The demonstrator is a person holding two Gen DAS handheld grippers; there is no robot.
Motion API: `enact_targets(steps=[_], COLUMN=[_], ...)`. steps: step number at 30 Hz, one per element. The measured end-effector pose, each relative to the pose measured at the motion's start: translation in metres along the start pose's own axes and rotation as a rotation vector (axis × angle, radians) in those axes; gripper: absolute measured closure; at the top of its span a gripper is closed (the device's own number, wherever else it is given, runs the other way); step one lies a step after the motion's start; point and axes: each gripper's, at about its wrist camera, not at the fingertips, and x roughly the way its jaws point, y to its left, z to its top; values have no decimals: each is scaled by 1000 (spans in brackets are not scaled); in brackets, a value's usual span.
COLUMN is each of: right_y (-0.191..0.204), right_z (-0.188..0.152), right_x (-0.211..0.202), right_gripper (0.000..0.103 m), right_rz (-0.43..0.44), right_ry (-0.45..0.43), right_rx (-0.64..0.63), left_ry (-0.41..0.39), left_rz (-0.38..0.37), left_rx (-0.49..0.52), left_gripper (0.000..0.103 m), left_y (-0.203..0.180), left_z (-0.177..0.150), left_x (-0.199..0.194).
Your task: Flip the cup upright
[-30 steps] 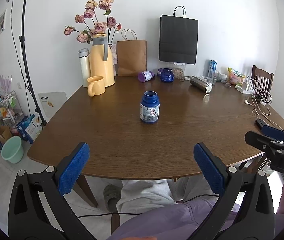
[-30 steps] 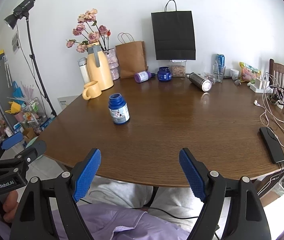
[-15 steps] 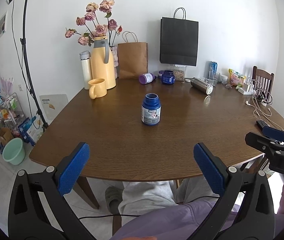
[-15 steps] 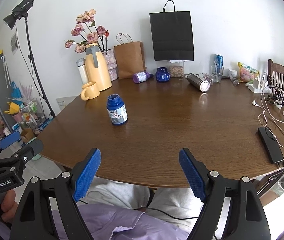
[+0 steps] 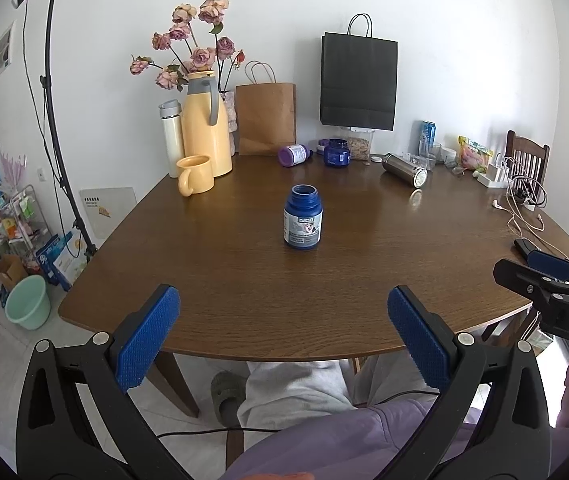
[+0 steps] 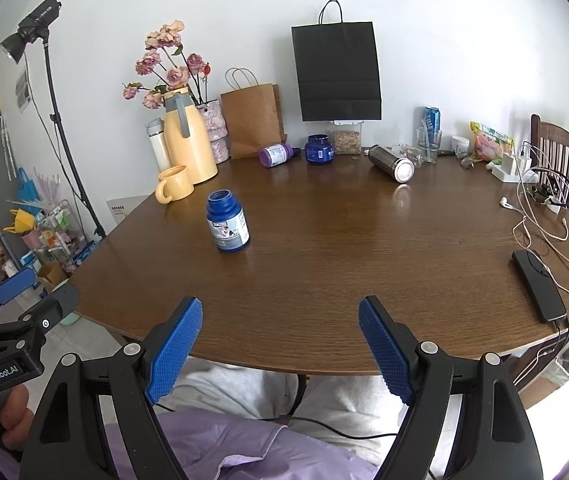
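Both wide-open blue-padded grippers, left gripper (image 5: 283, 334) and right gripper (image 6: 280, 346), are backing slightly from the upright blue plastic bottle (image 5: 303, 217), gripping nothing, seemingly disengaging.

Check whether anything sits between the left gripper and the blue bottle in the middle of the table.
Nothing visible does. The left gripper is open near the table's front edge, and only bare wood lies between it and the upright blue bottle. The yellow mug stands off to the left, clear of that line.
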Motion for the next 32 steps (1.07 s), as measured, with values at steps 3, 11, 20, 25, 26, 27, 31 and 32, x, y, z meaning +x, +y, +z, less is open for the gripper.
enact_targets(steps=[3,11,20,25,26,27,31,32], right_y=[0,0,0,-1,0,0,1,1], right_z=[0,2,2,1,1,0,-2,-2], right_x=[1,3,3,4,4,5,8,9], right_gripper=[19,19,19,19,19,19,19,19], right_rz=[-5,-5,-5,-7,-6,-5,-3,-3], right_ry=[6,5,7,7,6,6,19,21], right_rx=[1,-8,-11,-9,-9,-11,-16,-15], left_ry=[8,-1,-2,5,4,4,16,14], left_rz=[-4,-1,-2,-4,-4,-3,-7,-12], left_rx=[1,1,-1,3,1,-1,-3,-4], left_gripper=[0,0,0,0,0,0,0,0], left_y=[0,4,5,6,6,6,6,6], left_z=[0,1,0,0,0,1,0,0], left_x=[1,0,-1,-1,-1,0,3,3])
